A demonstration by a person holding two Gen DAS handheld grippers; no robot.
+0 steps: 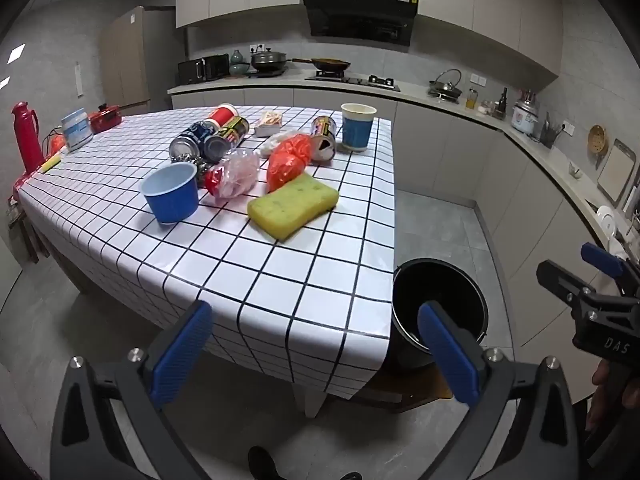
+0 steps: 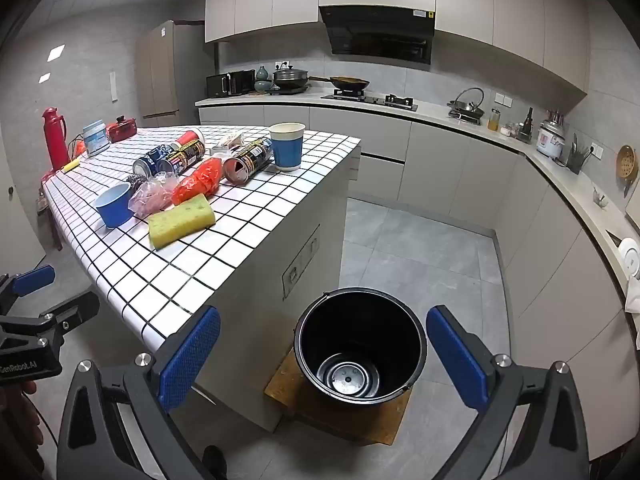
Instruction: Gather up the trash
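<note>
Left wrist view gives me the white black-gridded tablecloth [image 1: 312,264] in a grey-tiled kitchen, littered with a yellow-green sponge block [image 1: 293,205], crumpled orange plastic bag [image 1: 289,161], short blue plastic cup [image 1: 171,192] and tipped drink cans [image 1: 208,140]. My left gripper [image 1: 316,354] and right gripper [image 2: 323,354] both gape wide, holding nothing. Only the right wrist view looks down into the black round bucket [image 2: 360,344], which stands on a wooden board [image 2: 280,384] beside the table.
</note>
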